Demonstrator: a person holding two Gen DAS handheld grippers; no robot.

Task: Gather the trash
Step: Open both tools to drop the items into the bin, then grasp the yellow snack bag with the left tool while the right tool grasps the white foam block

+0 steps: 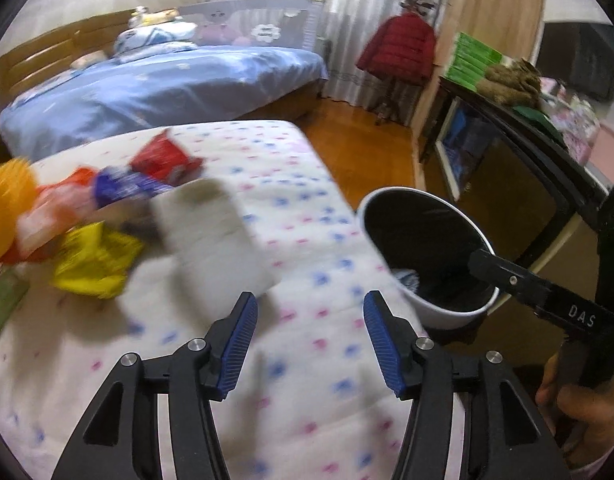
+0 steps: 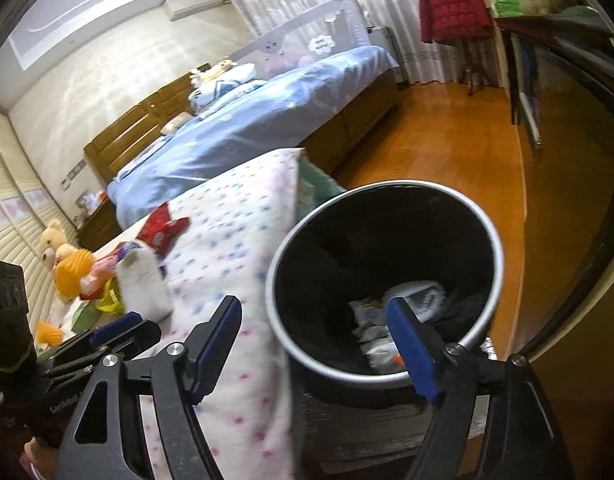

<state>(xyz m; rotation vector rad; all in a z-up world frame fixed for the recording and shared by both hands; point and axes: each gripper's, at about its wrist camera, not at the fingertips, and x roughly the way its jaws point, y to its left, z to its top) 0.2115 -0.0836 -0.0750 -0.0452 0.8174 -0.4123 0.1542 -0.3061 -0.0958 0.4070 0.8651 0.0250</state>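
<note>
Tilting downward, we hold our right tongs (image 2: 315,344) released and empty over the trash bin (image 2: 495,240); our left tongs (image 1: 309,344), also released, hover above the quilt (image 1: 307,240) near scattered wrappers (image 1: 95,268).

Left tool (image 1: 310,342) and right tool (image 2: 314,350) gape, empty

Bin (image 2: 387,216) mouth open above; wrapper pile (image 1: 87,216) crowds quilt's (image 1: 307,200) left side.

Dim indoor light, fisheye-warped edges — left view motion-blurred.
</note>
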